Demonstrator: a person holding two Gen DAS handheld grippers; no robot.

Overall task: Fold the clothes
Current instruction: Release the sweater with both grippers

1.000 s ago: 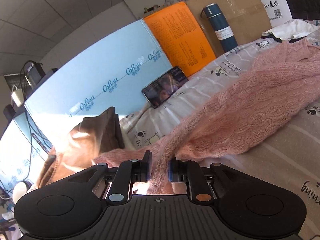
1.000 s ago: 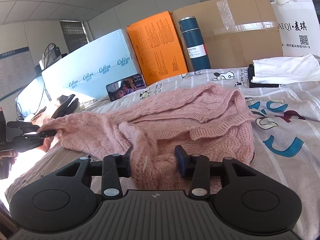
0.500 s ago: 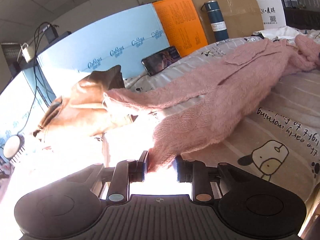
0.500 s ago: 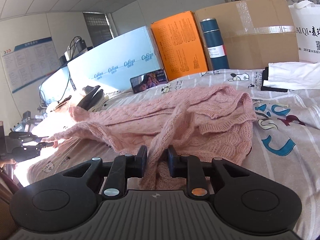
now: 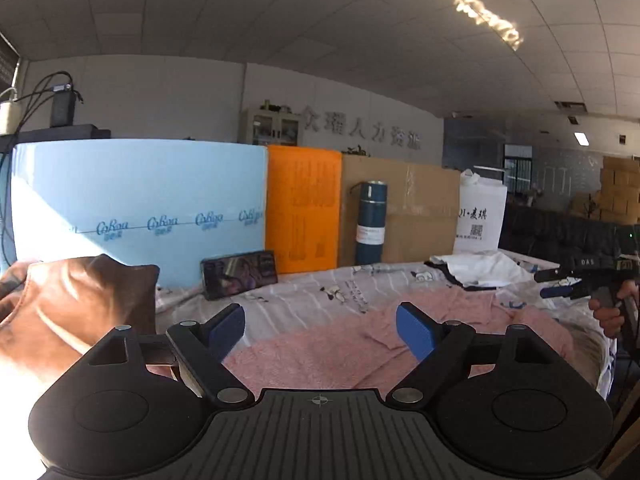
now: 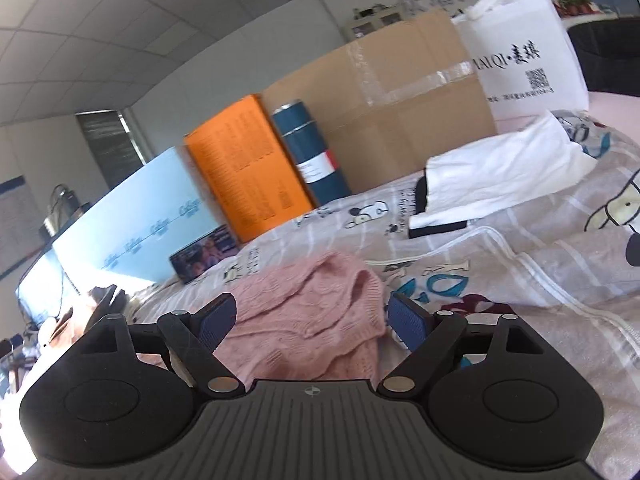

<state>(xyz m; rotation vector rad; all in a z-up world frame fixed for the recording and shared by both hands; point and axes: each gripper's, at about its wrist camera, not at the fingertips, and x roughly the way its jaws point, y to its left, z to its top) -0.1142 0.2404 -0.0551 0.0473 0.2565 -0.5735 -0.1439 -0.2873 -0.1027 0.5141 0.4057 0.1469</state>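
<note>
A pink knitted sweater (image 5: pixel 320 356) lies spread across the patterned bed sheet (image 5: pixel 304 292). My left gripper (image 5: pixel 320 328) is open and empty, raised above the sweater's near edge. My right gripper (image 6: pixel 308 322) is open and empty, just above a bunched end of the sweater (image 6: pixel 304 308). The right gripper also shows at the right edge of the left wrist view (image 5: pixel 560 284), held in a hand.
A brown garment (image 5: pixel 76 300) lies at the left. A folded white and black garment (image 6: pixel 496 176) lies at the back right. Along the back stand a blue foam board (image 5: pixel 140 208), a phone (image 5: pixel 240 274), an orange box (image 5: pixel 304 216), a blue bottle (image 5: pixel 370 224), a cardboard box (image 5: pixel 416 208) and a white bag (image 6: pixel 520 52).
Both grippers have let go of the sweater and opened. Both have lifted away, and the sweater now lies on the sheet.
</note>
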